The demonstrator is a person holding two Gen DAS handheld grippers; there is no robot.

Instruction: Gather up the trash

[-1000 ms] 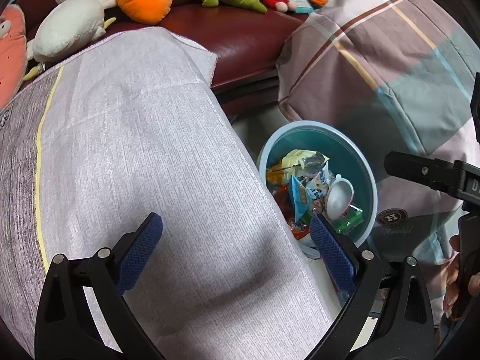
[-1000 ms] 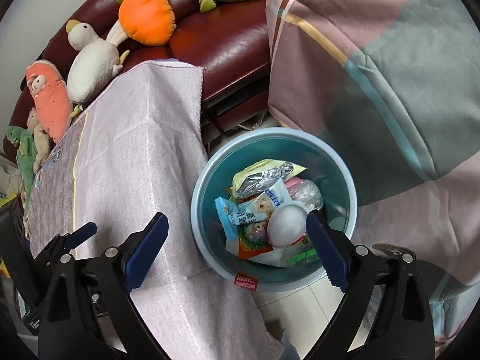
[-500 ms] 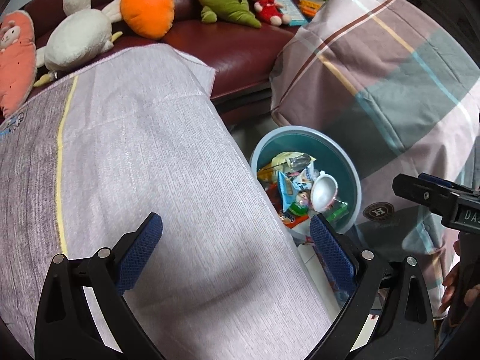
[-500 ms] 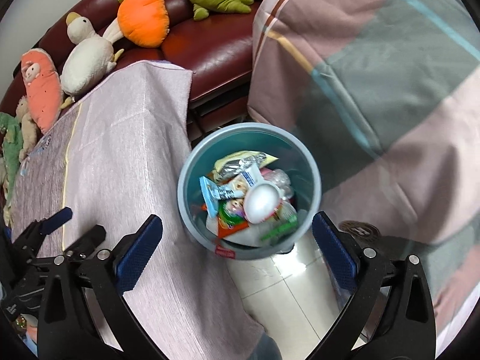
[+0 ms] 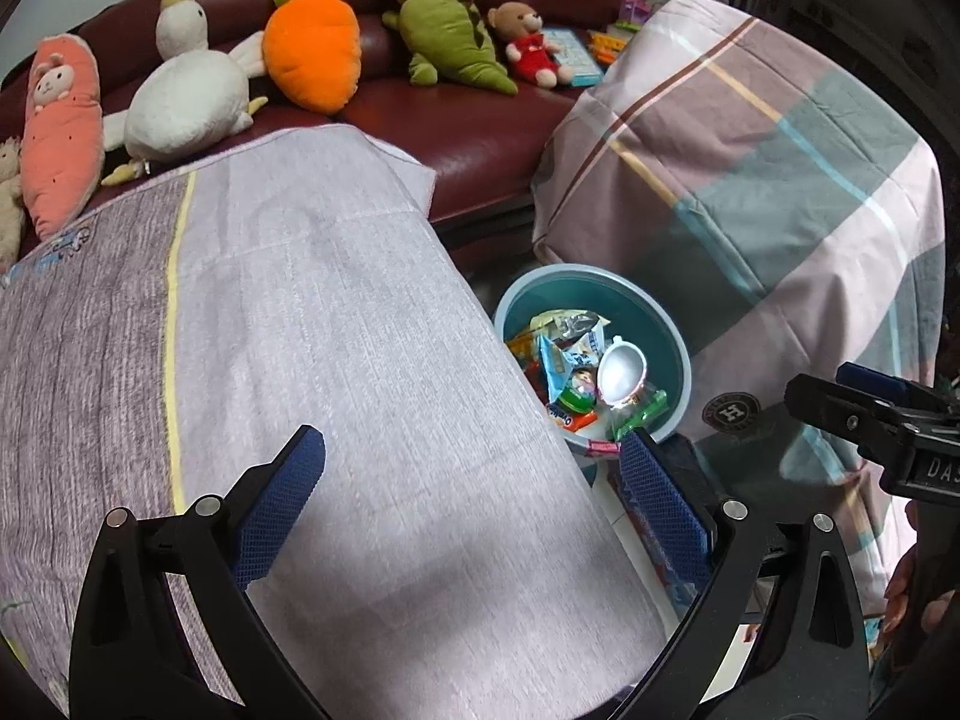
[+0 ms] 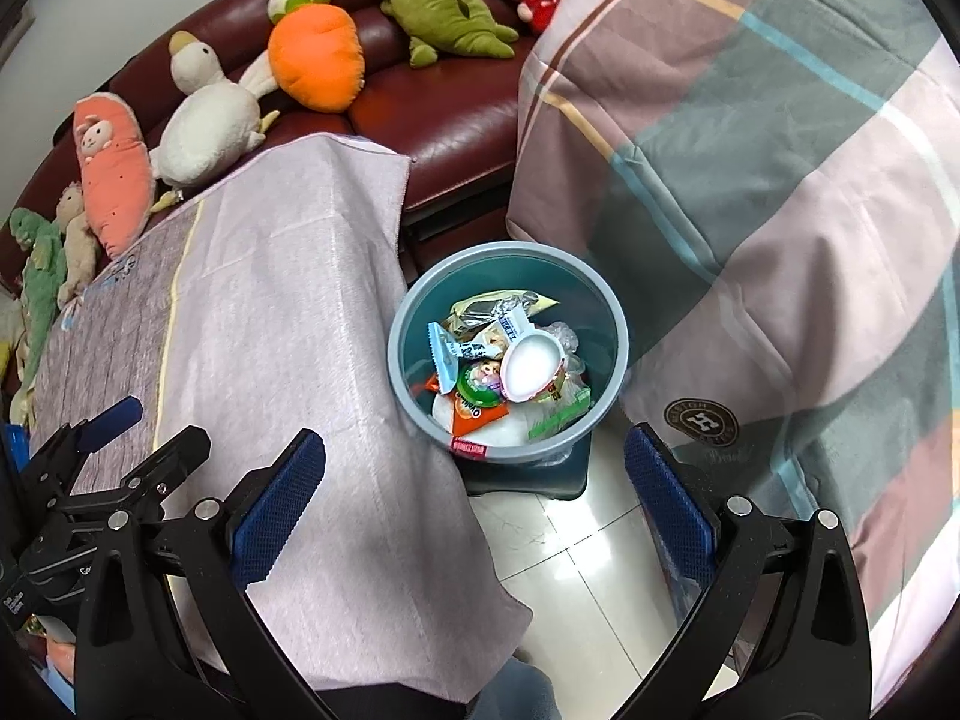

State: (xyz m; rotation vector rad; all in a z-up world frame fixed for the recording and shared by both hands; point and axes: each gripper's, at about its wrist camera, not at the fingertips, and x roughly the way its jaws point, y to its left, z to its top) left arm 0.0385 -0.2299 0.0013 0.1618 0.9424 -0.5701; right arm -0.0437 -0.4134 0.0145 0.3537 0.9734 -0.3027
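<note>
Blue-padded right hand-held gripper (image 6: 474, 498): we see its jaws spread wide and empty, above the pale tiled floor (image 6: 558, 546) just in front of the bin.
Left hand-held gripper (image 5: 474, 498): black frame, blue pads, also wide open and holding nothing, over the lilac cloth-covered worktop (image 5: 336, 360).
Trash bin (image 6: 612, 324): round grey-blue plastic bin on the floor, between the worktop's hanging cloth and the plaid-covered furniture (image 6: 750, 180).
Bin's axis: upright, mouth facing straight up; we judge its long axis vertical.
Contents: crumpled snack wrappers (image 6: 474, 354) and a white plastic cup (image 6: 531, 369) tilted with its mouth toward us.
Red wrapper scrap (image 6: 469, 447): clings on the bin's near rim.
Risk: we judge a careless brush could knock that scrap to the floor.
Risk, second: the piled wrappers look loose and may spill if the bin is nudged.
</note>
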